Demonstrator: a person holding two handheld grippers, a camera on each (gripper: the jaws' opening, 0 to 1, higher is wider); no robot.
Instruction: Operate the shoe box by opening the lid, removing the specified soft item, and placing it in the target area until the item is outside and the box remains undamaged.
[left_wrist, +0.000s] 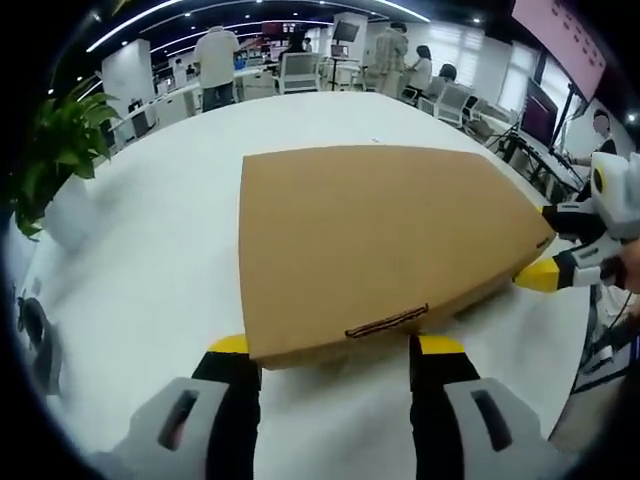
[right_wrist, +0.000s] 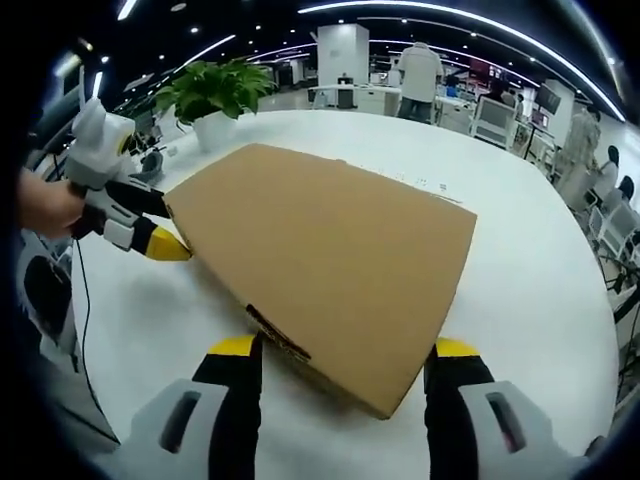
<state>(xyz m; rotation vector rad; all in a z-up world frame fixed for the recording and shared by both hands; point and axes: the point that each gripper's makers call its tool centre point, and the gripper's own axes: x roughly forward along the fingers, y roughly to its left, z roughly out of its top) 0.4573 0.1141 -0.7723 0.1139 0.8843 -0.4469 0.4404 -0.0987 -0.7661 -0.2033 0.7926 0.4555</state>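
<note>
Holding two grippers level over one closed cardboard shoe box (left_wrist: 385, 240), we set the left gripper (left_wrist: 337, 352), jaws apart, at one edge of the box and the right gripper (right_wrist: 345, 355), jaws also apart, at a neighbouring corner. In the right gripper view a hand (right_wrist: 45, 205) grips the left tool. One box lies lid down (flat) on a white round table (left_wrist: 150, 260); one potted plant (right_wrist: 213, 92) stands beside it, with an open office and several people behind.

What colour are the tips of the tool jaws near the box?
Yellow, clearest in the left gripper view, beside the closed brown shoe box.
</note>
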